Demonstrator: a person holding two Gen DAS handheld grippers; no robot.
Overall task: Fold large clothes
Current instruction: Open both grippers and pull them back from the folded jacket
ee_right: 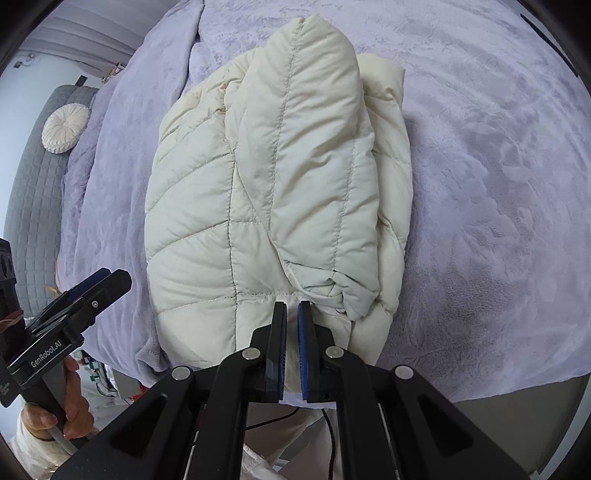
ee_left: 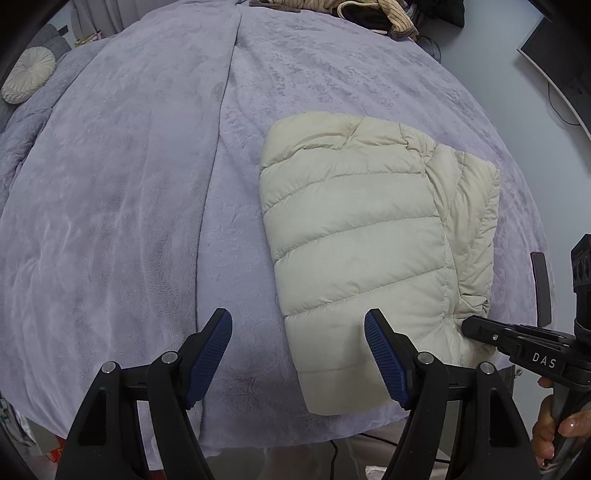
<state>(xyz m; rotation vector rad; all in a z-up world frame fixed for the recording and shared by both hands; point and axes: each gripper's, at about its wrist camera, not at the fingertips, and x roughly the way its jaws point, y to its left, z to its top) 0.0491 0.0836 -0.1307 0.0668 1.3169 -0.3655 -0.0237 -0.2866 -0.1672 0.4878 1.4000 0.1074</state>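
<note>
Wide apart stood the jaws of the left gripper [ee_left: 297, 334], nothing between its blue pads, hanging over the near edge of the bed with one pad above the jacket's corner. Those of the right gripper [ee_right: 291, 314] were drawn almost together at the jacket's near edge; whether any cloth was pinched between them could not be told.

A cream quilted puffer jacket [ee_left: 354, 236] lay folded into a thick bundle on the near right part of the bed, a sleeve [ee_right: 310, 155] doubled over its top in the right wrist view. Beneath it a lilac plush blanket [ee_left: 129, 192] covered the whole bed, with a long crease running from the far side toward the near edge. At the far left a round pleated cream cushion [ee_left: 29, 74] rested against a grey quilted headboard [ee_right: 33, 192]. A heap of striped and dark clothes [ee_left: 354, 14] sat at the bed's far edge. To the right, past the bed, pale floor showed with a dark flat screen [ee_left: 550, 48] beside it. A person's hand [ee_right: 74, 410] gripped the left tool's handle.
</note>
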